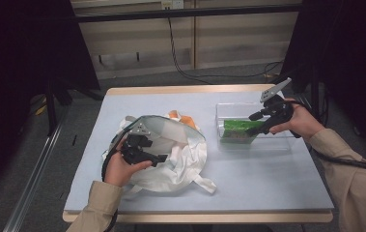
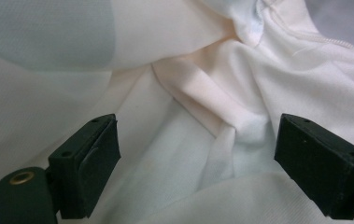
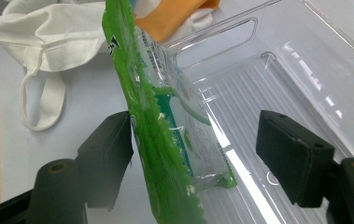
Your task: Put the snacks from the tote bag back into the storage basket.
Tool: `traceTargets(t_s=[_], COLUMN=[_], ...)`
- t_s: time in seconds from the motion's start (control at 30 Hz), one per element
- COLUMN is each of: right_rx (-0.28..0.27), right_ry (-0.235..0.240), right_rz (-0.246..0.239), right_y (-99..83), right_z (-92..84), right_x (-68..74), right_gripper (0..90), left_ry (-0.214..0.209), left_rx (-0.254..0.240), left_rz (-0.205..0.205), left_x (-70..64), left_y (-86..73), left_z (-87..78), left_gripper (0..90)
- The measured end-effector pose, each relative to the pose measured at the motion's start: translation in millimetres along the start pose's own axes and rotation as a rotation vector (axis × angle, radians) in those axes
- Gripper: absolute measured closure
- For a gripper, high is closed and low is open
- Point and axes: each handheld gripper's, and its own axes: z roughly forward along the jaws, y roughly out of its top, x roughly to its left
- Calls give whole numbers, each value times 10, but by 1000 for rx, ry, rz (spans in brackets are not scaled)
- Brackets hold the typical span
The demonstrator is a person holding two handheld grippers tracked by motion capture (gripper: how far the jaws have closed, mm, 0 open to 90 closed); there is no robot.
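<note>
From the high view I have my left gripper (image 1: 163,158) resting on the rumpled white cloth bag (image 1: 180,162) at the middle of the pale blue table (image 1: 267,183), something orange (image 1: 179,117) poking out at the bag's far rim, while my right gripper (image 1: 254,123) sits over the clear plastic bin (image 1: 287,143) to the right, where the green snack packet (image 1: 236,131) stands against the near-left wall. I'd judge the bag is being steadied so its mouth stays open while items go across to the bin. The left gripper view shows what the overhead cannot: the jaws are spread wide, with folds of the white fabric (image 2: 212,93) between them but not pinched. The right gripper view shows those jaws spread too; the green packet (image 3: 160,140) stands on edge on the bin's ribbed floor (image 3: 277,93), just beside the left pad, though I can't quite tell whether it touches. It looks released, leaning there.
</note>
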Motion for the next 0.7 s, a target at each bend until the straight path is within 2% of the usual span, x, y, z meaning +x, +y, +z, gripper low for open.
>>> traceTargets(t_s=[0.17, 0.23, 0.47, 0.7], right_rx=[-5, -12, -12, -39], right_ry=[4, 6, 6, -21], right_rz=[-10, -6, -14, 7], right_y=[-16, -28, -65, -140], right_z=[-51, -62, -68, -174], right_x=[34, 46, 136, 168], right_gripper=[246, 244, 218, 205], left_ry=[-8, -18, -5, -8], left_rx=[10, 13, 1, -1], left_rz=[9, -1, -3, 5], left_x=[-27, -13, -18, -22], left_y=[-29, -53, -19, 0], left_z=[32, 35, 13, 19], left_gripper=[137, 137, 135, 134])
